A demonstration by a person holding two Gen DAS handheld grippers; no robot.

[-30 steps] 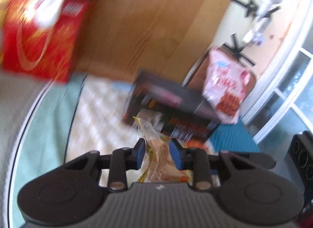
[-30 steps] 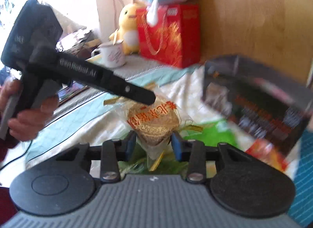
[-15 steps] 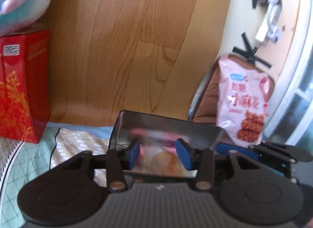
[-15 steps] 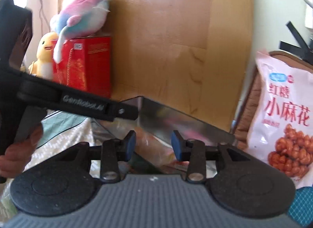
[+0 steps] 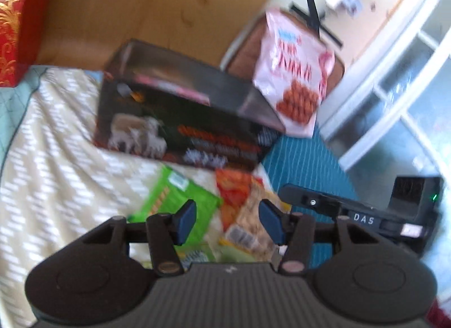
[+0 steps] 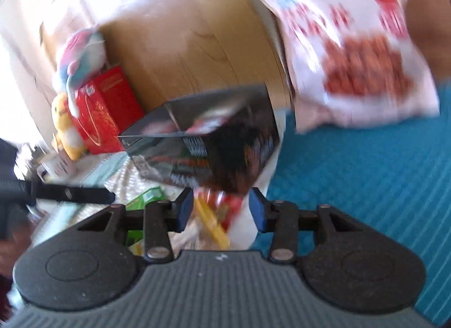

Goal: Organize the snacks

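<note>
Snack packets [image 5: 239, 215] under left claw [image 5: 227, 222], claw spread, empty

- "DAS" reads in white letters on the right gripper [image 5: 363, 218], left wrist view.
- Print on the black box [image 5: 180, 119] and pink bag [image 5: 293, 80]: blurred, illegible.

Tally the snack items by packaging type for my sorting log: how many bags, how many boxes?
Bags: 3: pink bag, green bag, orange-red bag.
Boxes: 1: black box, open on top, on the patterned cloth.
Total: 4. Blur may hide more beneath the jaws.
</note>
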